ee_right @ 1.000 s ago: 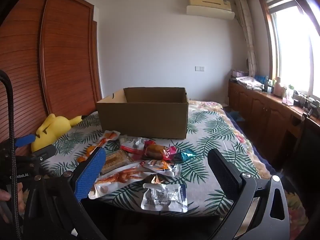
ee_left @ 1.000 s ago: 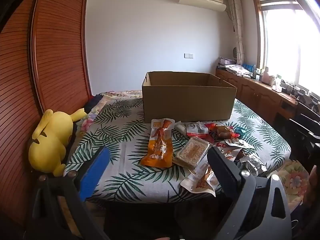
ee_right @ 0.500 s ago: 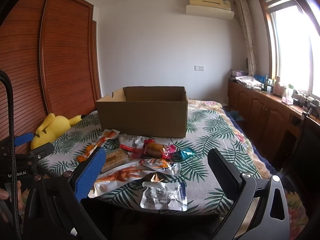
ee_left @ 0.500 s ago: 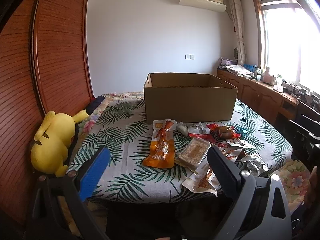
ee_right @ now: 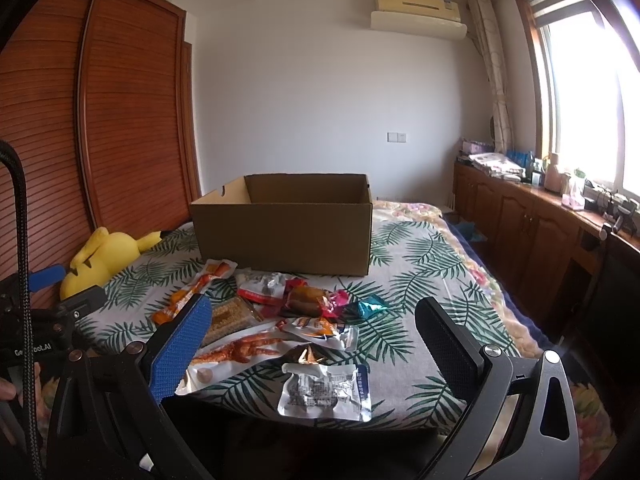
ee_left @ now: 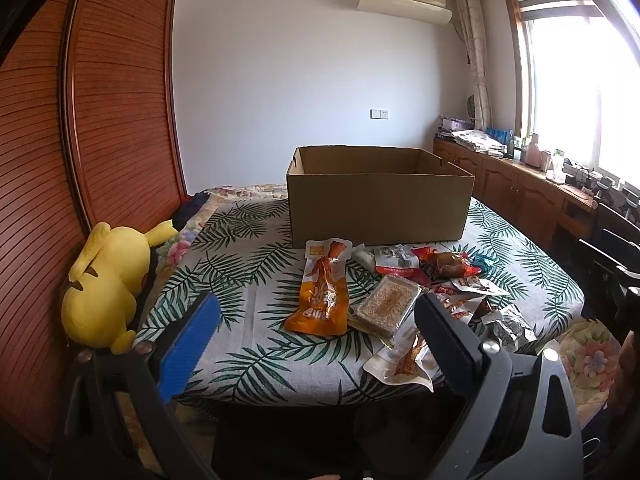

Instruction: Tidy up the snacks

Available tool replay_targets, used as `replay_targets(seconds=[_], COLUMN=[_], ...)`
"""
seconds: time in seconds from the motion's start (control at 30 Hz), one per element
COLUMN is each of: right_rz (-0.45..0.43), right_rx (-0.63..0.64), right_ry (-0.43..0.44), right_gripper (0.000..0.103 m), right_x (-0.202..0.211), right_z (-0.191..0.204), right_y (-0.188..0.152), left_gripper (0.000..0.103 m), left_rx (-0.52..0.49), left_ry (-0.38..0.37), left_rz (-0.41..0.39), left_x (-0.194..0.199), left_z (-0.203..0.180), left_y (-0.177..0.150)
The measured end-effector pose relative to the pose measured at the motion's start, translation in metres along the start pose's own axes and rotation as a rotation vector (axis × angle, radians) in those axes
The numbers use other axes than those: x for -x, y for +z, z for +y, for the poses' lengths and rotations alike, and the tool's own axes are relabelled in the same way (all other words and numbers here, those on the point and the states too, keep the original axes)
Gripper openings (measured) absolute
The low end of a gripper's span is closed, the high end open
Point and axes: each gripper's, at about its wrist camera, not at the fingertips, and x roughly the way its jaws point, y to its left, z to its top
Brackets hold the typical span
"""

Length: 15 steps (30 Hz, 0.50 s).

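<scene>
We hold the left gripper (ee_left: 316,336) and the right gripper (ee_right: 312,340) wide open, both empty. The snack packets (ee_right: 280,320) lie before the cardboard box (ee_left: 378,204), apparently empty.

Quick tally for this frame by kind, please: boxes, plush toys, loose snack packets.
cardboard box: 1
yellow plush toy: 1
snack packets: at least 10, since the pile overlaps and some may be hidden
Total: at least 12
</scene>
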Motion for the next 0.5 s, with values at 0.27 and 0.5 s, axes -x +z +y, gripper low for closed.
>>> replay_targets(seconds=[0.27, 0.5], right_rz=[-0.002, -0.002], right_rx=[-0.001, -0.001], right_ry=[-0.001, 0.0], right_gripper=[0.103, 0.103], right_x=[0.0005, 0.0007], right_z=[0.0002, -0.0001], right_y=[-0.0003, -0.0004], left_gripper=[0.099, 0.099], left_rx=[0.0, -0.004], left_ry=[-0.001, 0.0], left_rz=[-0.005, -0.009], left_x=[0.002, 0.0046], left_z=[-0.0012, -0.0017], left_y=[-0.0002, 0.0008])
